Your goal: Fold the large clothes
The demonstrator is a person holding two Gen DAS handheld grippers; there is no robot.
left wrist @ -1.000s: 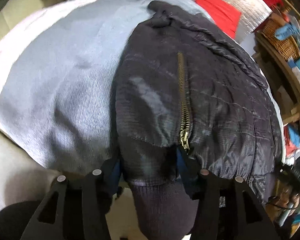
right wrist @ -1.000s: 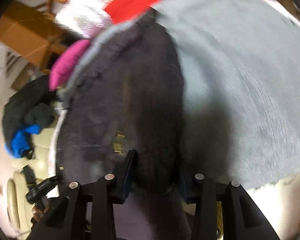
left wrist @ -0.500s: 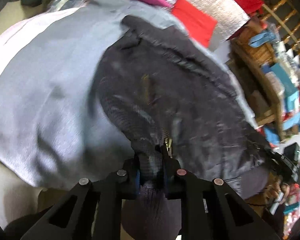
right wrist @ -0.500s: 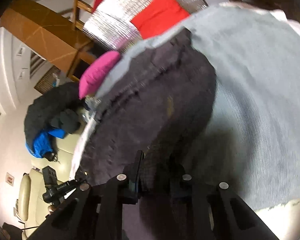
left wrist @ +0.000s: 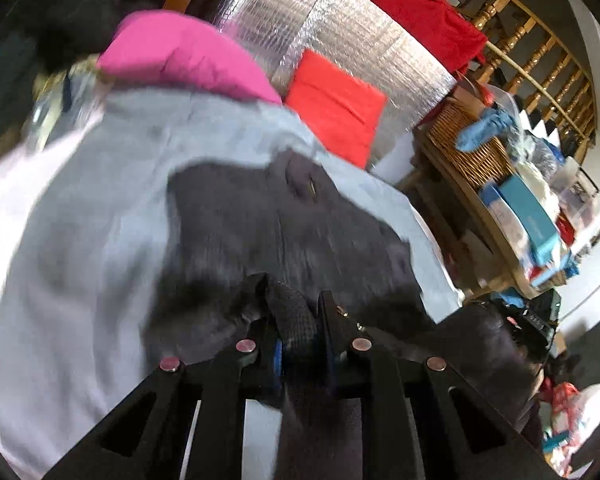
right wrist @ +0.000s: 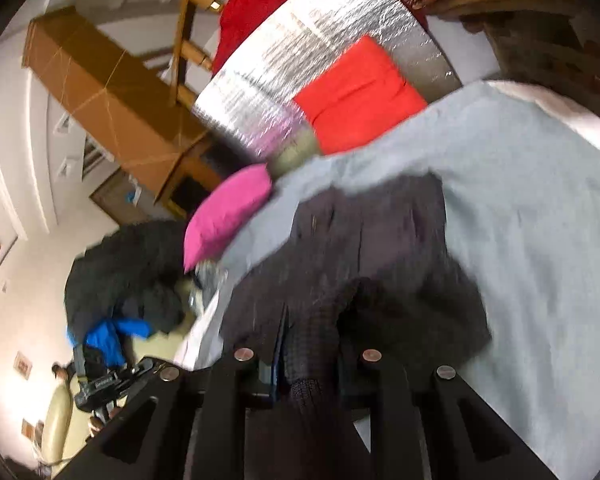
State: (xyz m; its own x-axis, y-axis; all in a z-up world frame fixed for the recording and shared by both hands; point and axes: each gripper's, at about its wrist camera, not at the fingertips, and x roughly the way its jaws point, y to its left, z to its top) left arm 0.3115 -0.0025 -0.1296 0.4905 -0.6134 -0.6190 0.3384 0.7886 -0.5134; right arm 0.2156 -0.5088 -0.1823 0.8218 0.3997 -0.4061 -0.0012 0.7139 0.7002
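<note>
A dark quilted jacket (left wrist: 284, 236) lies on a light grey cloth (left wrist: 84, 248) that covers the work surface. My left gripper (left wrist: 298, 332) is shut on the jacket's ribbed hem, which bunches up between the fingers. My right gripper (right wrist: 310, 344) is shut on another part of the same hem (right wrist: 312, 332). The jacket (right wrist: 364, 240) is lifted at its near edge and folds over toward its far end on the grey cloth (right wrist: 532, 216). Both views are blurred by motion.
A pink cushion (left wrist: 180, 56) and a red cushion (left wrist: 336, 108) lie past the cloth's far edge against a silver foil panel (left wrist: 340, 28). A wicker basket and cluttered shelves (left wrist: 500, 184) stand at the right. A pile of dark and blue clothes (right wrist: 124, 280) lies at the left.
Both grippers closed on the jacket's hem and lifted it, carrying it forward over the jacket body. The zip side that was showing is now folded under.
</note>
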